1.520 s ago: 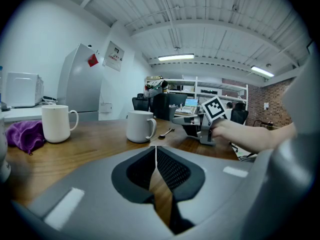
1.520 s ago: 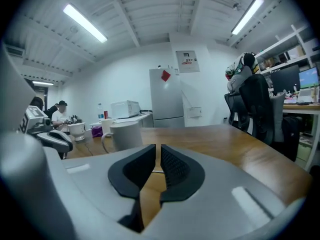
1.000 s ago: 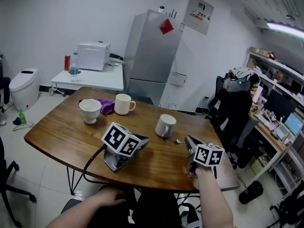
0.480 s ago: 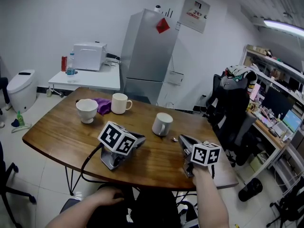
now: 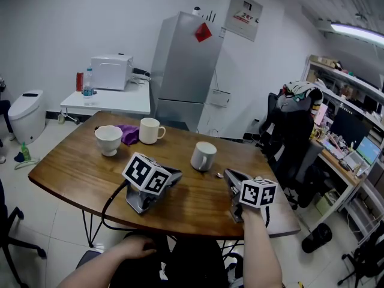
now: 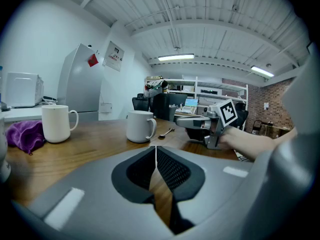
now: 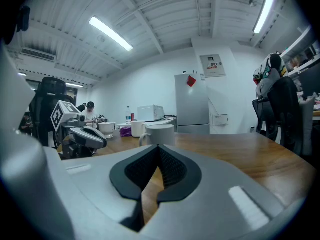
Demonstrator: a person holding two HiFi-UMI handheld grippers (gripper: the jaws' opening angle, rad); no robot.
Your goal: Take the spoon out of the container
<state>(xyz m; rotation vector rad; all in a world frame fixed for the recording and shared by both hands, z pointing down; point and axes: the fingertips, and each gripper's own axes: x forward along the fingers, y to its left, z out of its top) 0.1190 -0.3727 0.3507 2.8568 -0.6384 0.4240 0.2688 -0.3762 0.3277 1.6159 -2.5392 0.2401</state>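
A small metal spoon (image 5: 219,174) lies flat on the wooden table (image 5: 72,167), just right of a white mug (image 5: 203,156) and outside it. In the left gripper view the spoon (image 6: 166,132) lies beside that mug (image 6: 140,126). My right gripper (image 5: 228,174), held in a hand, is shut with nothing between its fingers, its tips close behind the spoon. My left gripper (image 5: 177,174) lies on the table with no hand on it, shut and empty. Both pairs of jaws meet at the tips in the left gripper view (image 6: 156,148) and the right gripper view (image 7: 160,147).
At the table's far left stand a white footed cup (image 5: 108,140), a purple cloth (image 5: 128,133) and a second white mug (image 5: 150,131). A cable (image 5: 111,203) runs from the left gripper over the near edge. An office chair (image 5: 294,143) stands at the right.
The head view has drifted a little. The spoon, the mugs and both grippers keep their places relative to one another.
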